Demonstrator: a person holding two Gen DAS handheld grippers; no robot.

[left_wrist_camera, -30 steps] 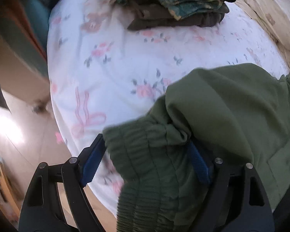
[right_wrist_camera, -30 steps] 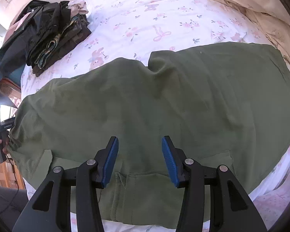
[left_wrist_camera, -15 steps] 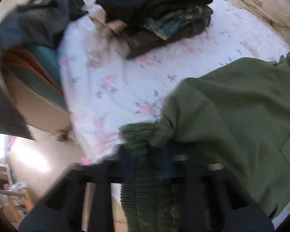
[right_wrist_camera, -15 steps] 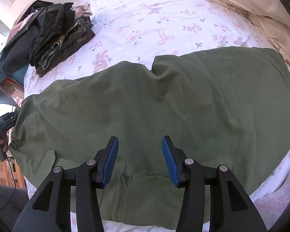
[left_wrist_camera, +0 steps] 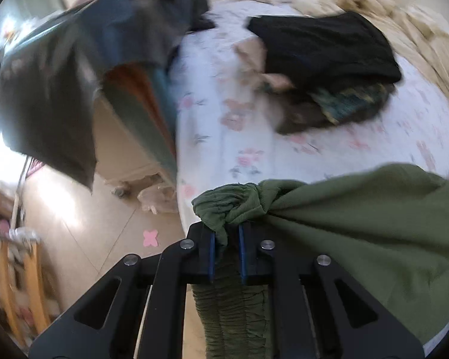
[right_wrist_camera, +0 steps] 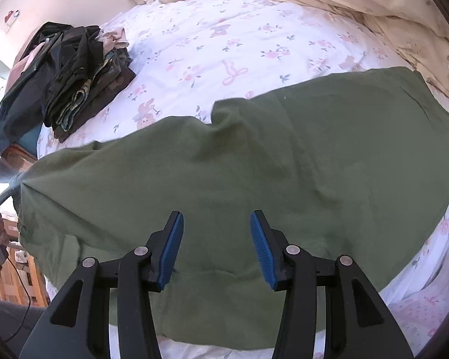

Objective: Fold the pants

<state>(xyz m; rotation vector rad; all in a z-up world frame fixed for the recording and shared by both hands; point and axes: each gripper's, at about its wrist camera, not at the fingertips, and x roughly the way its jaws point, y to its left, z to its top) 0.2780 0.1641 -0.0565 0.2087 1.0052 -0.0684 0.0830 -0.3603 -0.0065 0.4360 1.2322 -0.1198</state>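
The green pants [right_wrist_camera: 254, 155] lie spread across the flowered bed sheet [right_wrist_camera: 212, 39]. My left gripper [left_wrist_camera: 226, 239] is shut on the pants' ribbed waistband [left_wrist_camera: 227, 203] at the bed's left edge, and the cloth [left_wrist_camera: 374, 227] pulls taut to the right from it. The waistband hangs down between the jaws. My right gripper [right_wrist_camera: 216, 239] is open and empty, hovering just above the near middle of the pants. The left gripper shows faintly at the far left of the right wrist view [right_wrist_camera: 0, 200].
A stack of folded dark clothes [right_wrist_camera: 83, 74] sits on the far left of the bed, also in the left wrist view [left_wrist_camera: 329, 59]. A cream quilt [right_wrist_camera: 374, 6] lies bunched at the back right. Dark garments [left_wrist_camera: 74, 65] hang over furniture beside the bed. The tiled floor [left_wrist_camera: 89, 233] lies left.
My left gripper has closed on the waistband and pulled it toward the bed's left edge, tightening the cloth. The right gripper has stayed open above the pants.
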